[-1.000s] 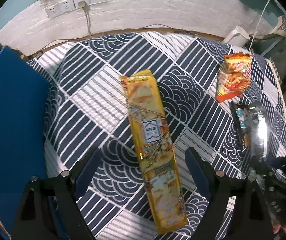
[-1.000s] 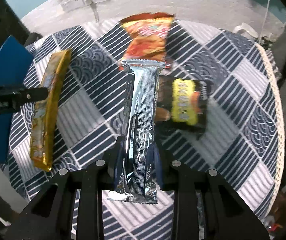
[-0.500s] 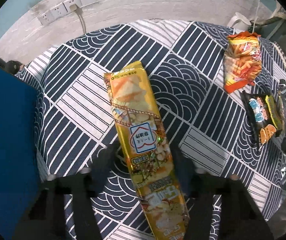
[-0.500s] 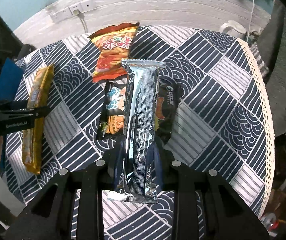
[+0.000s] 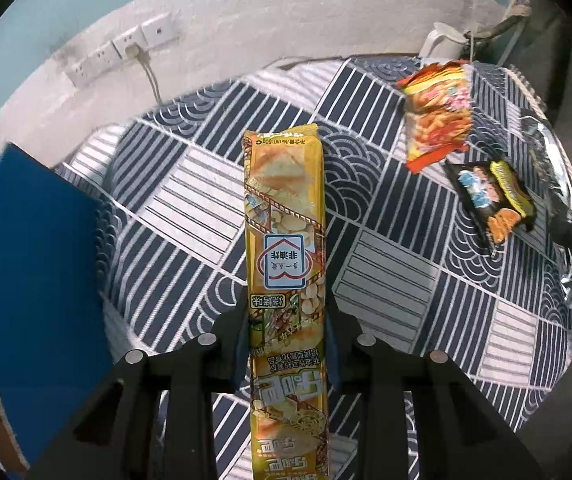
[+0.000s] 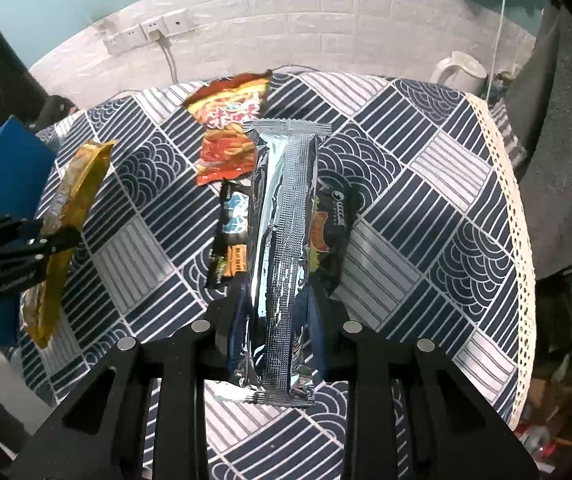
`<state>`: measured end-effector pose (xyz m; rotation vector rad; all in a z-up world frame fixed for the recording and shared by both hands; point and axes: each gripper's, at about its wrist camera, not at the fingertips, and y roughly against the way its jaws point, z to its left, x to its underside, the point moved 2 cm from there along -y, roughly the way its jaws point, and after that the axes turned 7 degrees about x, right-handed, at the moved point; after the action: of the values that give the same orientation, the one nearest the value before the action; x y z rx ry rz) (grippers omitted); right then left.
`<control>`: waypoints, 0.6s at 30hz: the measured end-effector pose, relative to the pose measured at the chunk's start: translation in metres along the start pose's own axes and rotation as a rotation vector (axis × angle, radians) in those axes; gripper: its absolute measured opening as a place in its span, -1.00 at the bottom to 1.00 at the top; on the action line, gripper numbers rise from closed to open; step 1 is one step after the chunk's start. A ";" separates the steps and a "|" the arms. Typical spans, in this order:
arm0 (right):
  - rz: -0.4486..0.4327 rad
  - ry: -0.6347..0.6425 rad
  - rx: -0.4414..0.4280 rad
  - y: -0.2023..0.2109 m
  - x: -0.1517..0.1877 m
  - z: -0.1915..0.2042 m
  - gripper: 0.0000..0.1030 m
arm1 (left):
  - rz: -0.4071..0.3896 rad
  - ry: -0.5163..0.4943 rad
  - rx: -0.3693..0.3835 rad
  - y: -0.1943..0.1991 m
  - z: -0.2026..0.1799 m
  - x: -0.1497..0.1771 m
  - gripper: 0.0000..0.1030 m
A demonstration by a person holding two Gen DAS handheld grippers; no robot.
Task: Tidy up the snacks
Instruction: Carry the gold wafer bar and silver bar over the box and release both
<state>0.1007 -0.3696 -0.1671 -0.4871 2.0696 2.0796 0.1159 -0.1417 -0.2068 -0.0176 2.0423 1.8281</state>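
Each tool was clamped on a long pack, held above the tabletop (image 6: pixel 426 200): the left tool (image 5: pixel 286 340) on the yellow pack (image 5: pixel 285 240), the right tool (image 6: pixel 274 320) on the silver pack (image 6: pixel 282 240). Both long axes pointed along the fingers, toward the wall. The red bag (image 6: pixel 228 128) and black bag (image 5: pixel 494 200) lay unsorted near the far right edge, so little seemed done.

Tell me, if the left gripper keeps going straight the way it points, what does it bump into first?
Probably the patterned tablecloth. The left gripper holds the yellow snack pack, whose far tip leads. Nothing else shows ahead, though depth is hard to judge.
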 end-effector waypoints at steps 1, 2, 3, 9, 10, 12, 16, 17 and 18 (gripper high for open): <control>-0.004 0.003 -0.002 0.003 0.000 0.002 -0.48 | -0.009 -0.006 -0.004 0.003 -0.005 -0.001 -0.40; -0.008 0.007 -0.003 0.005 0.000 0.004 -0.48 | -0.022 -0.018 -0.008 0.009 -0.007 0.001 -0.40; -0.014 0.011 -0.003 0.009 0.000 0.007 -0.48 | -0.036 -0.029 -0.012 0.016 -0.008 0.003 -0.40; -0.033 0.023 -0.003 0.024 0.000 0.018 -0.48 | -0.088 -0.060 -0.033 0.053 0.006 0.018 -0.40; -0.036 0.024 -0.005 0.026 -0.001 0.019 -0.48 | -0.090 -0.061 -0.032 0.054 0.009 0.014 -0.40; -0.048 0.030 -0.013 0.033 -0.003 0.024 -0.48 | -0.104 -0.067 -0.033 0.065 0.012 0.020 -0.40; -0.072 0.046 -0.024 0.046 -0.008 0.036 -0.48 | -0.134 -0.083 -0.053 0.081 0.018 0.024 -0.40; -0.079 0.052 -0.027 0.050 -0.009 0.039 -0.48 | -0.142 -0.084 -0.059 0.086 0.020 0.025 -0.40; -0.086 0.057 -0.031 0.054 -0.010 0.043 -0.48 | -0.153 -0.084 -0.062 0.092 0.022 0.026 -0.40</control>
<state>0.0870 -0.3270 -0.1133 -0.6354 2.0125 2.0746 0.0734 -0.1006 -0.1283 -0.1088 1.8735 1.7667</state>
